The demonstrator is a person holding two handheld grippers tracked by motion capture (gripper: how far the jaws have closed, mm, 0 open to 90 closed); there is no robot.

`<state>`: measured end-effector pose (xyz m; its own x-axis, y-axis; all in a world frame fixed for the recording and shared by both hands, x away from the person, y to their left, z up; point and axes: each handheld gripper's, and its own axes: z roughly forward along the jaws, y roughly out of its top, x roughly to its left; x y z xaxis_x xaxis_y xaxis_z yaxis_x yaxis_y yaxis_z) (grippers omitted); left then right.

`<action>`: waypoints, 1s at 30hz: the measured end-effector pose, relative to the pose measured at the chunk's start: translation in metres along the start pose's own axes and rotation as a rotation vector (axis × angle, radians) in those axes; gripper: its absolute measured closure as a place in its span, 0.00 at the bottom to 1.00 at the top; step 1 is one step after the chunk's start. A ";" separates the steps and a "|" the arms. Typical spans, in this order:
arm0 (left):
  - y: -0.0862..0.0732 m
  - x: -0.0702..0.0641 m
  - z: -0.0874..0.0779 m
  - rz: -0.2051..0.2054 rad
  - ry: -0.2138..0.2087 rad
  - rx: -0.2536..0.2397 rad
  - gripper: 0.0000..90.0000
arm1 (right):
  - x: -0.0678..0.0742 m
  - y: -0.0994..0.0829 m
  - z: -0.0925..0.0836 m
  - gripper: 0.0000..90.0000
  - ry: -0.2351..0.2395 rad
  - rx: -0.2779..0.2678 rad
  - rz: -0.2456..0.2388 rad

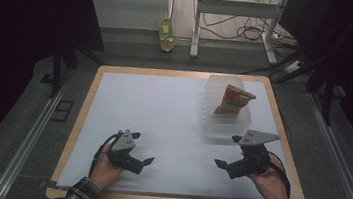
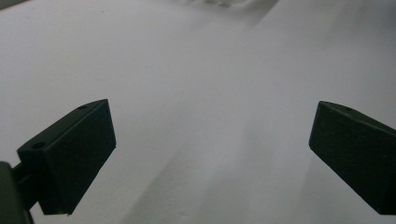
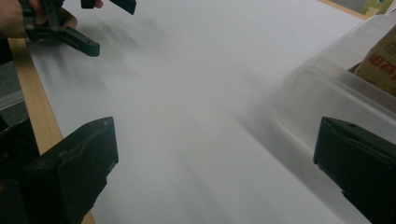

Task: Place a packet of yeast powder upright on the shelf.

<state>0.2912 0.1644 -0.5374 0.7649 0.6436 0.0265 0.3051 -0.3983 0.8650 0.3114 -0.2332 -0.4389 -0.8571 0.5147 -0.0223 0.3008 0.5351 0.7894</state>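
Hovering released over the white counter [image 1: 171,124], the left claw [image 1: 146,162] and right claw [image 1: 221,164] stand apart; a clear tub [image 1: 225,127] holding a snack packet [image 1: 234,100] sits just beyond the right one.

Red lettering on carton [image 3: 380,60] in tub [image 3: 322,93], at 2 o'clock of right gripper view; cropped, blurred, unreadable. No other text legible.

Translucent plastic tub [image 1: 226,118] with a glossy packet [image 1: 235,100]; matt white sheet [image 1: 161,123] over the wood-edged table [image 1: 97,83].
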 end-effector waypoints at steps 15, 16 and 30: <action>0.000 -0.001 0.000 0.000 0.001 -0.002 0.01 | 0.010 -0.028 0.016 0.00 -0.004 0.008 -0.019; 0.000 0.000 0.000 -0.001 0.001 -0.004 0.01 | 0.011 -0.030 0.018 0.00 -0.006 0.009 -0.019; 0.000 0.000 -0.001 -0.011 -0.026 -0.017 0.00 | 0.008 -0.057 0.039 0.00 0.029 0.057 0.034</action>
<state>0.2906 0.1656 -0.5370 0.7761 0.6306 0.0045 0.3039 -0.3802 0.8735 0.3037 -0.2327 -0.5079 -0.8573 0.5143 0.0220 0.3526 0.5555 0.7531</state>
